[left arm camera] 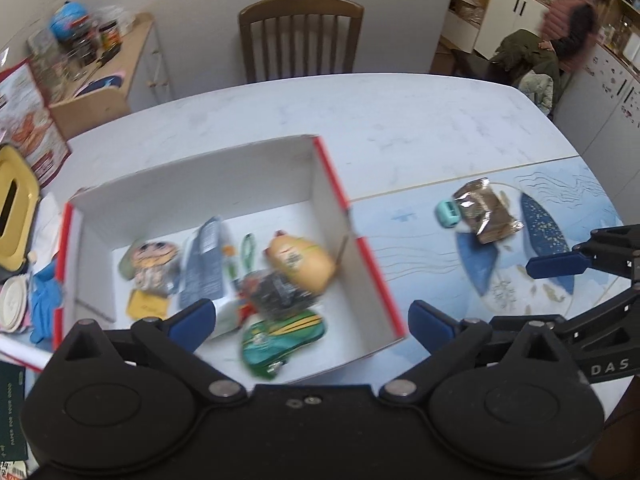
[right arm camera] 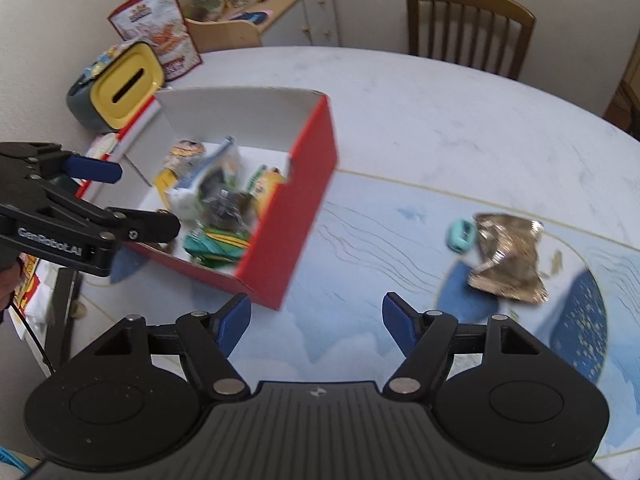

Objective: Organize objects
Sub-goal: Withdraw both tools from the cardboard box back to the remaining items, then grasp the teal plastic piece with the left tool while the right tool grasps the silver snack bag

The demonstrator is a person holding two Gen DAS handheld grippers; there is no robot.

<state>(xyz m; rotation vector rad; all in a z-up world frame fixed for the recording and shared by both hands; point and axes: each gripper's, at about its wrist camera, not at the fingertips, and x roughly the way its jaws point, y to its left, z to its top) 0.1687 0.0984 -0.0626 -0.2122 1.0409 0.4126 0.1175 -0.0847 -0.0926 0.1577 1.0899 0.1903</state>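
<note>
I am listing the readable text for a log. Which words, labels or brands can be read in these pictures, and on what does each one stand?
"GenRobot.AI": on the left gripper arm.
"DAS": on the right gripper arm; the rest is cut off.
"PAPER FOR YOUR GOOD": on the dark green booklet.
Red bag and packets in the box: print too blurred to read.

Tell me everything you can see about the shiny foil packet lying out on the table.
The foil packet is a crinkled, silvery-bronze wrapper that looks like metallised plastic film, with crimped ends. It lies flat, slightly rumpled, on the blue illustrated mat, outside the red box and to its right. A small teal object sits at its left edge, touching or nearly so. Neither gripper holds it; the right gripper is open, short of it. Any print is unreadable.
</note>
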